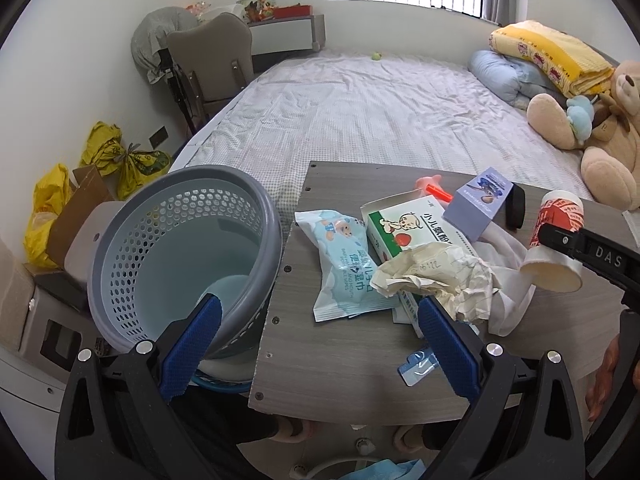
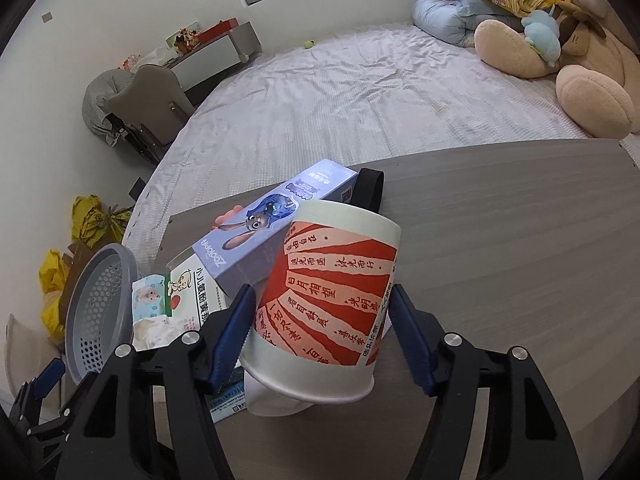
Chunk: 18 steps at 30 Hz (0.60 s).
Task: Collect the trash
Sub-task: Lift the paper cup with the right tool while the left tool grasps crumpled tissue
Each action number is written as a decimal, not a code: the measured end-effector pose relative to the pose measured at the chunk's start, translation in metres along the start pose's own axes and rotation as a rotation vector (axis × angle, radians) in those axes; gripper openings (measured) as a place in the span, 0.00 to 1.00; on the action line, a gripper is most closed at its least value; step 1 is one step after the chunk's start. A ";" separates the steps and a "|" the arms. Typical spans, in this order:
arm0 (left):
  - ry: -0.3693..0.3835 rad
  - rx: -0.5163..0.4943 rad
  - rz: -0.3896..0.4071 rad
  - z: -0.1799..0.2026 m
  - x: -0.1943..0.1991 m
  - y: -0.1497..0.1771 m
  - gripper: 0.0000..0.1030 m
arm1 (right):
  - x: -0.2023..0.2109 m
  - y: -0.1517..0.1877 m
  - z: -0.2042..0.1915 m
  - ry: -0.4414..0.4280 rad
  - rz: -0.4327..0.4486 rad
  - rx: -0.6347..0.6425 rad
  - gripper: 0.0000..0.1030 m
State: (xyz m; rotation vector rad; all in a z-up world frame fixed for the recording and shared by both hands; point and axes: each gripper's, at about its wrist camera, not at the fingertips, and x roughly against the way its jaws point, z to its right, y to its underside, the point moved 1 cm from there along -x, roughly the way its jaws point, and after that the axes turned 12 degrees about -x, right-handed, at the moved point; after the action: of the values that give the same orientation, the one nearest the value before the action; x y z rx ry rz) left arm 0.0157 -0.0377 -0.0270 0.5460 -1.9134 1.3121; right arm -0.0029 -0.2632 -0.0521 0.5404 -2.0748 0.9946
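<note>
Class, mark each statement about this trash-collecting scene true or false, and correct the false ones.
1. The right gripper holds a red-and-white paper cup. True.
2. The left gripper is shut on the crumpled paper. False: its jaws stand open, holding nothing.
3. The grey basket already holds the wipes pack. False: the pack lies on the wooden board.
4. A teddy bear lies on the bed. True.
5. The blue carton stands upright. False: it lies tilted on other packaging.
</note>
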 end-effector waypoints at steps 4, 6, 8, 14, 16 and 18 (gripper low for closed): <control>0.012 -0.011 0.013 0.006 0.006 -0.001 0.94 | 0.013 0.008 0.008 -0.003 0.009 0.002 0.63; 0.017 -0.015 0.016 0.010 0.008 -0.002 0.94 | 0.019 0.010 0.013 -0.005 0.016 -0.001 0.63; 0.022 -0.018 0.018 0.013 0.009 -0.002 0.94 | 0.026 0.012 0.020 -0.005 0.024 -0.004 0.63; 0.037 -0.030 0.019 0.026 0.012 -0.003 0.94 | 0.037 0.018 0.038 -0.005 0.035 -0.022 0.63; 0.039 -0.035 0.018 0.028 0.012 -0.003 0.94 | 0.041 0.020 0.043 -0.007 0.040 -0.026 0.63; 0.038 -0.038 0.022 0.031 0.013 -0.003 0.94 | 0.044 0.022 0.048 -0.009 0.045 -0.029 0.63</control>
State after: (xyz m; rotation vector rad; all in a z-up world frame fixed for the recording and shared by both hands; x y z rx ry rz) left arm -0.0006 -0.0664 -0.0216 0.4793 -1.9147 1.2879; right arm -0.0659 -0.2897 -0.0478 0.4861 -2.1146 0.9878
